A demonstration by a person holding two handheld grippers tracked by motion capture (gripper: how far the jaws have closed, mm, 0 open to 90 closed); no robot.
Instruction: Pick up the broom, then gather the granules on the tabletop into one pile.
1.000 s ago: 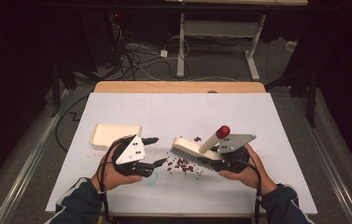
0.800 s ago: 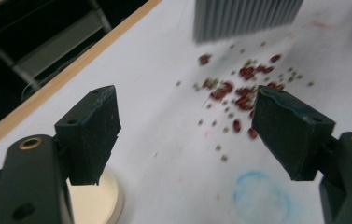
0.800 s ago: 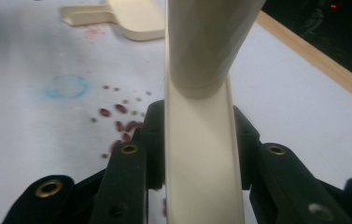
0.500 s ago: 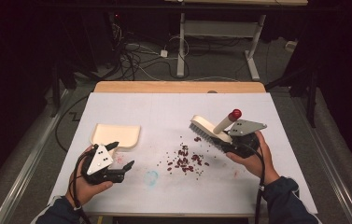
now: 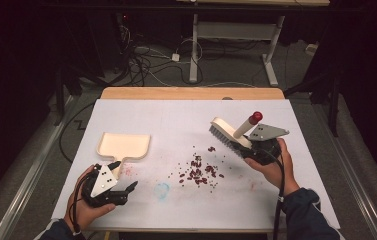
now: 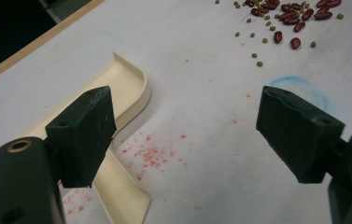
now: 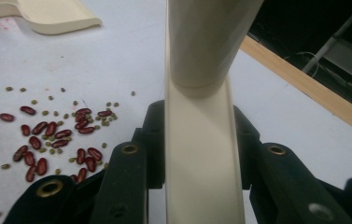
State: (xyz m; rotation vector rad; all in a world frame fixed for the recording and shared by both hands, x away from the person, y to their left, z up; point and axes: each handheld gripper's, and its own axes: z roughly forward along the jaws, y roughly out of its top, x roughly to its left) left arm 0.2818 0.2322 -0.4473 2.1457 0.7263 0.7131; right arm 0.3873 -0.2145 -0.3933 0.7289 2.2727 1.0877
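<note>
On my left, the cream plastic dustpan [image 5: 124,146] lies flat on the white table [image 5: 176,115], its short handle pointing at my left gripper [image 5: 126,192]. In the left gripper view one jaw covers part of that handle and the frame cuts off the pan's far wall. The left gripper's jaws have just been opening; they stand spread wide with nothing between them, hovering just beside the handle. Faint pink specks and a smudged blue ring [image 6: 299,88] stain the sheet nearby.

Mid-table sits a loose scatter of glossy dark red beans [image 5: 198,172] and tiny green ones, too small to count from above.

On my right, the right gripper [image 5: 256,150] pinches the cream brush [image 5: 228,134] by its flat back, bristles facing the beans. Its round, red-tipped handle sticks up, blurred and cropped in the right gripper view.
</note>
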